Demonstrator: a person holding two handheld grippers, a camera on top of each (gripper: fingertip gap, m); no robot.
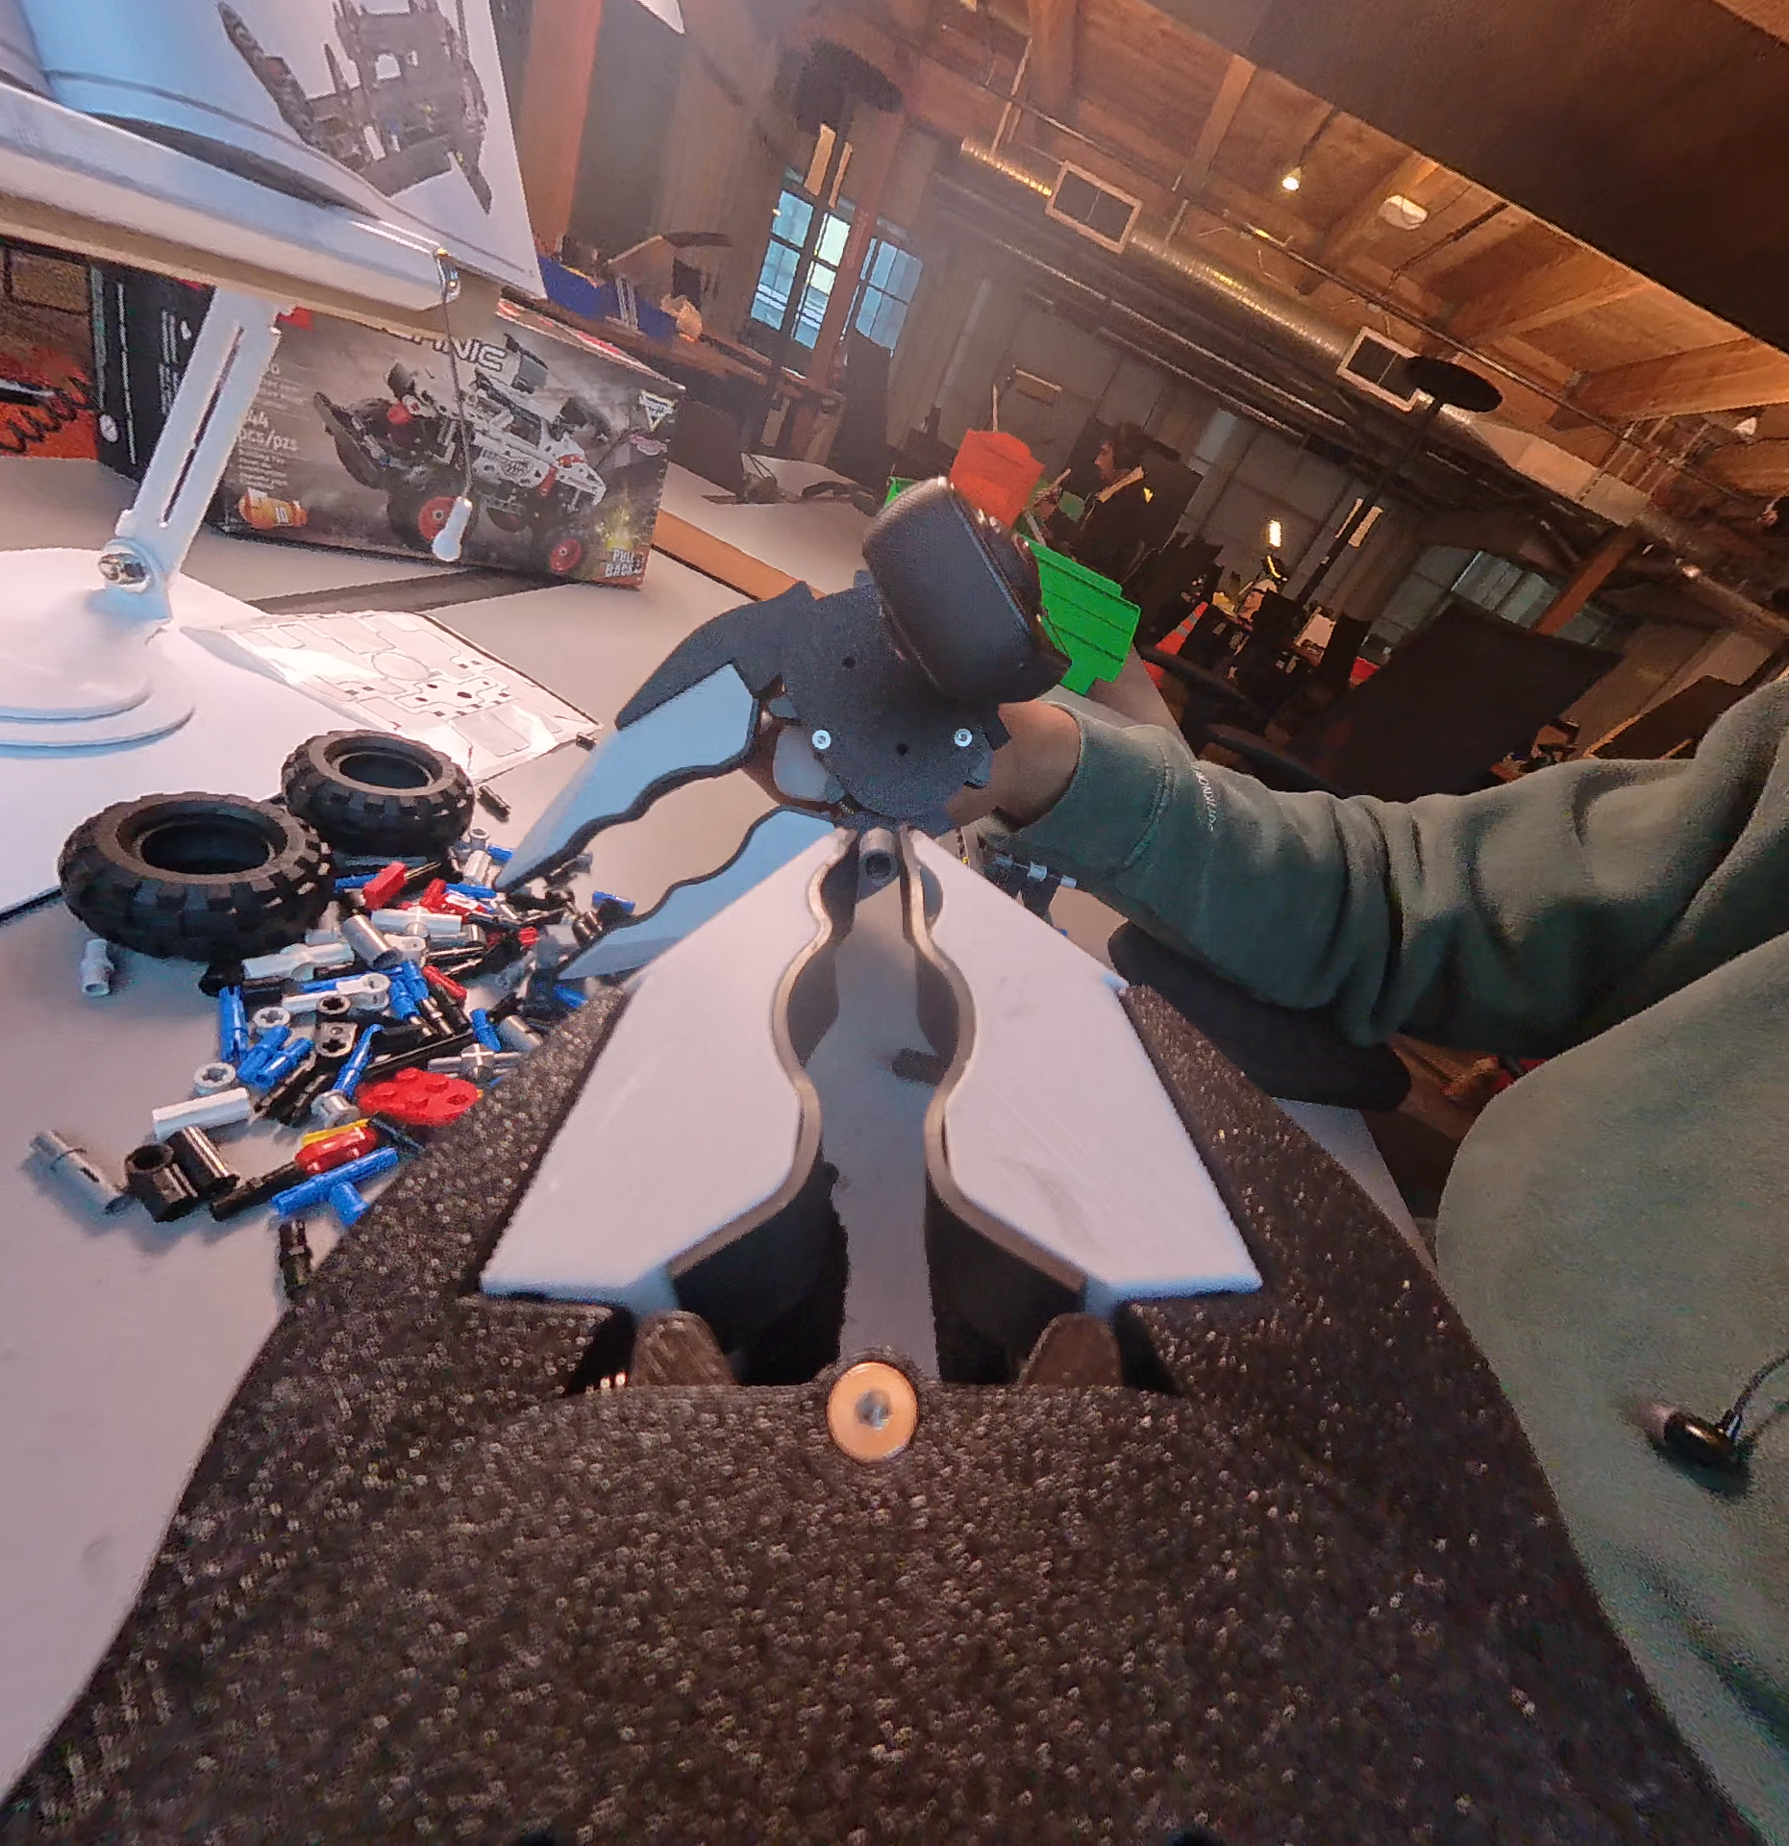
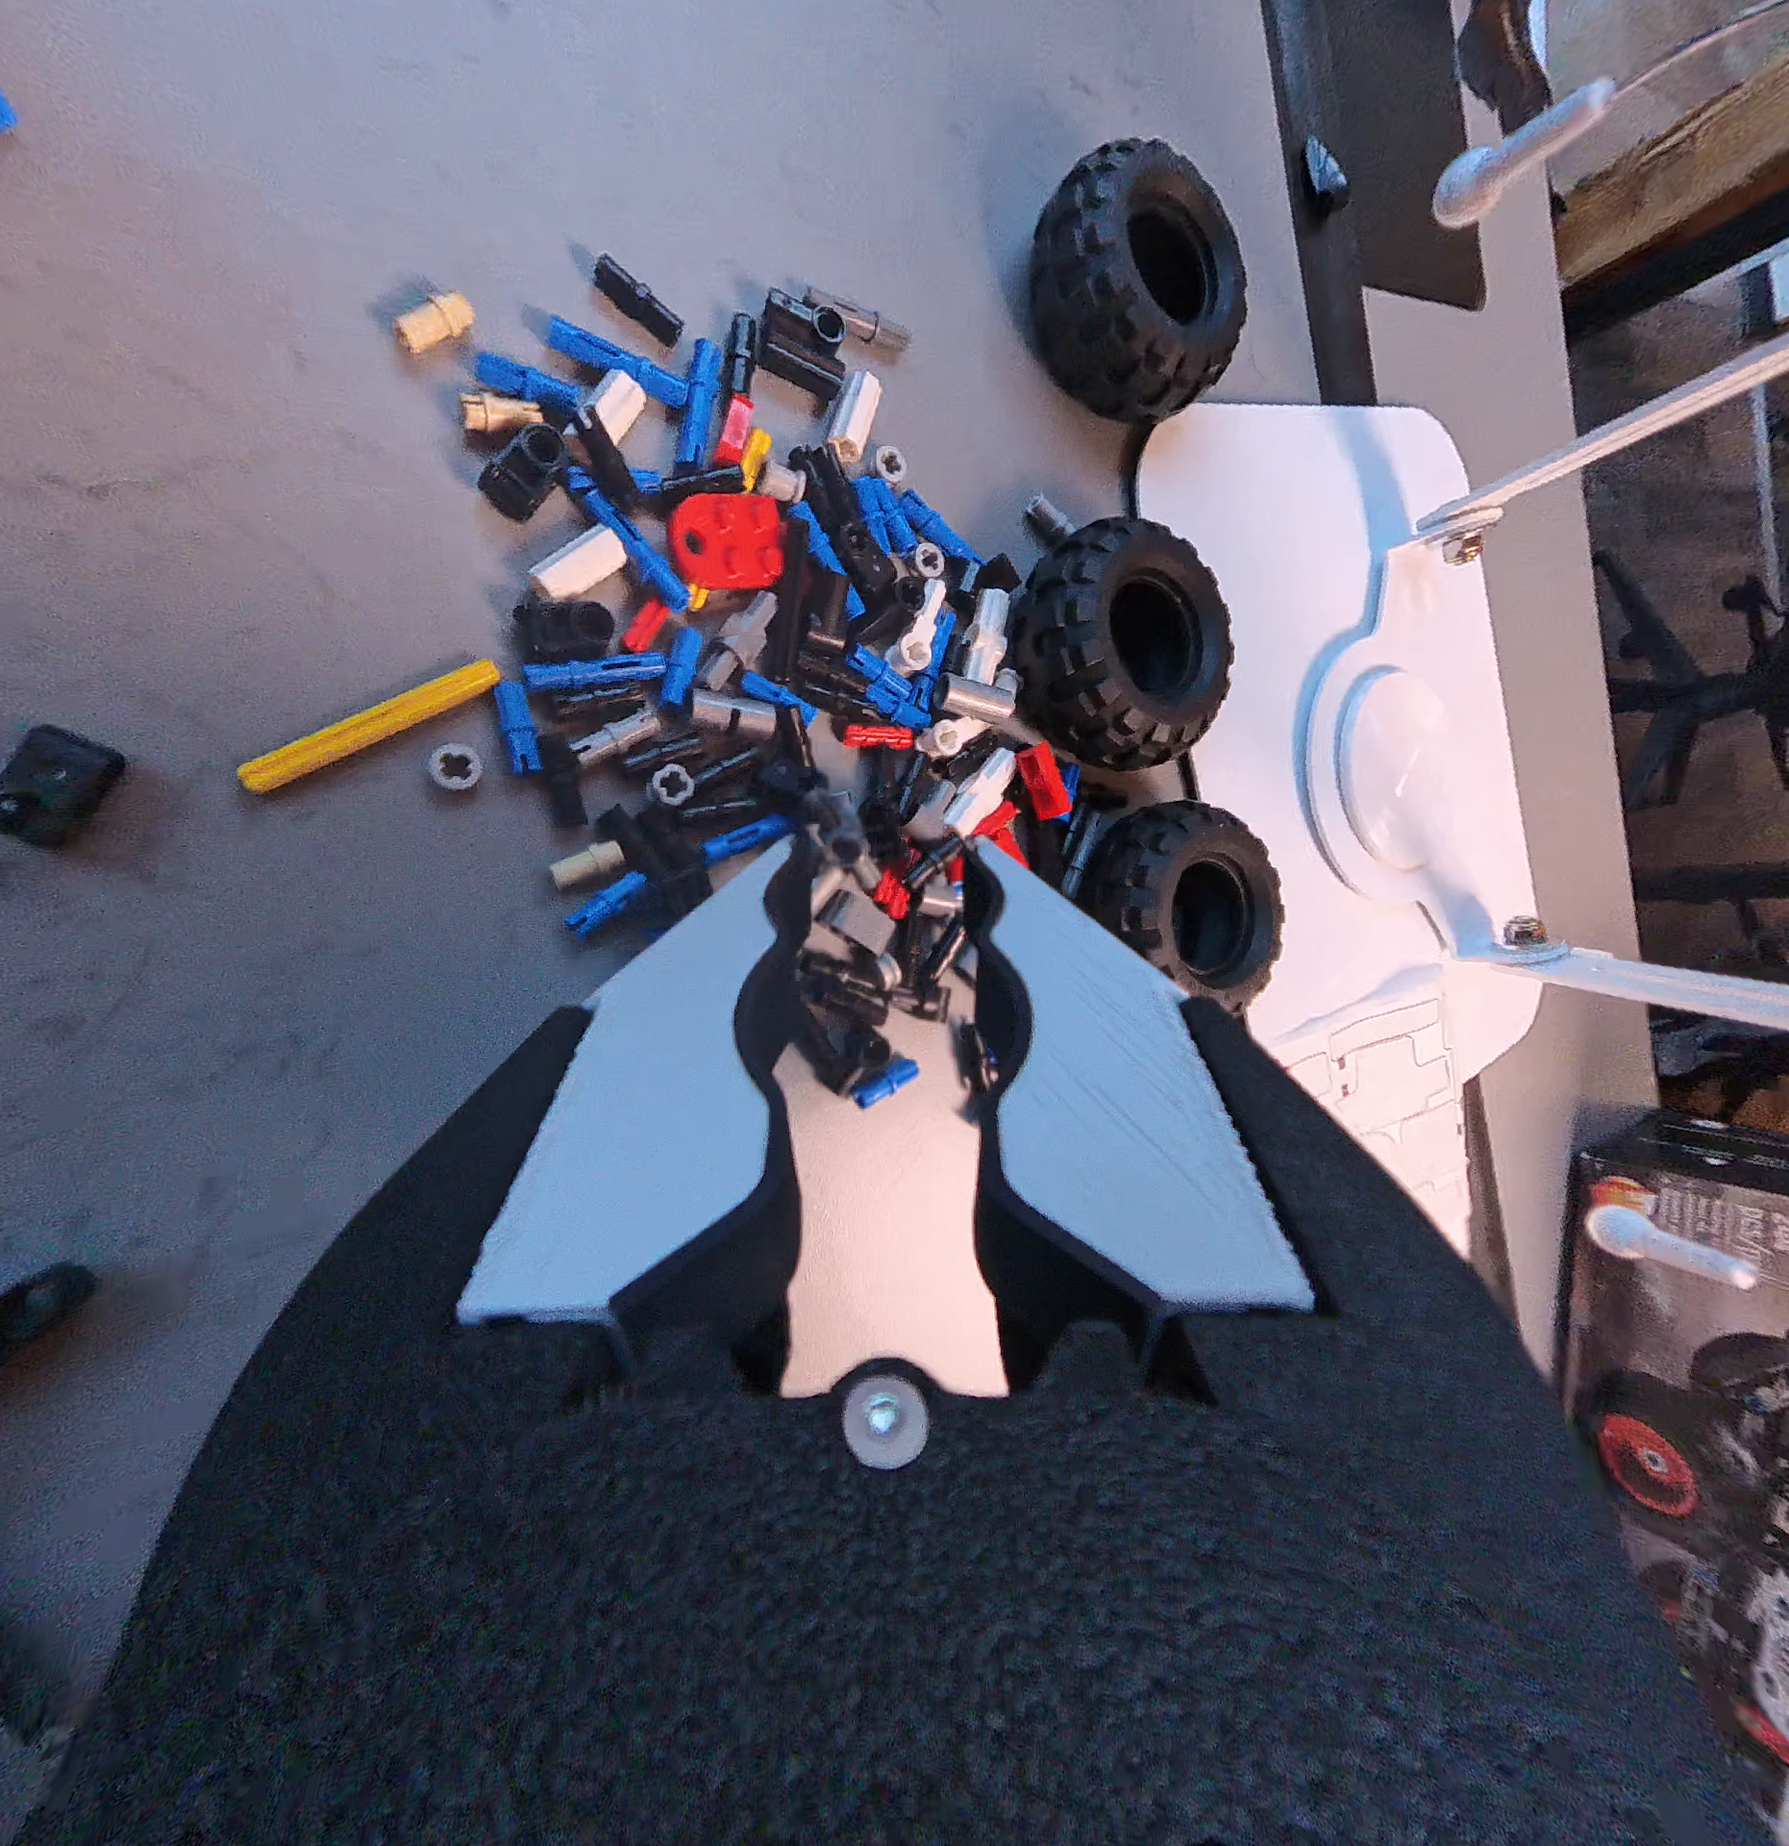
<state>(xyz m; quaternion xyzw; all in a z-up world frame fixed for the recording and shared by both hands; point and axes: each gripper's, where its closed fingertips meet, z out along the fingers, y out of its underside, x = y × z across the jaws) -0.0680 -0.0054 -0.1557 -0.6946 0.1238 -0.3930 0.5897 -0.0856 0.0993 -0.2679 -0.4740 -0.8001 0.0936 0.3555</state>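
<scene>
A pile of small plastic building pieces [image 1: 371, 979], blue, black, red and grey, lies on the grey table [image 1: 121, 1349] beside black tyres [image 1: 196, 874]. My left gripper [image 1: 877, 844] is held up off the table, shut on a small grey tube-shaped piece [image 1: 878, 859] at its tips. My right gripper [image 2: 885, 854] is open, its tips down in the near edge of the pile [image 2: 750, 619]; it also shows in the left wrist view [image 1: 540, 929], held by a hand in a green sleeve [image 1: 1369, 879]. Three tyres [image 2: 1120, 639] lie right of the pile.
A white stand base [image 2: 1369, 599] sits beside the tyres, and a toy truck box [image 1: 451, 450] stands behind it. A sticker sheet [image 1: 401, 679] lies flat on the table. A yellow axle [image 2: 371, 724] and a black piece [image 2: 51, 784] lie left of the pile. My right fingertips sit around 15 cm from my left ones.
</scene>
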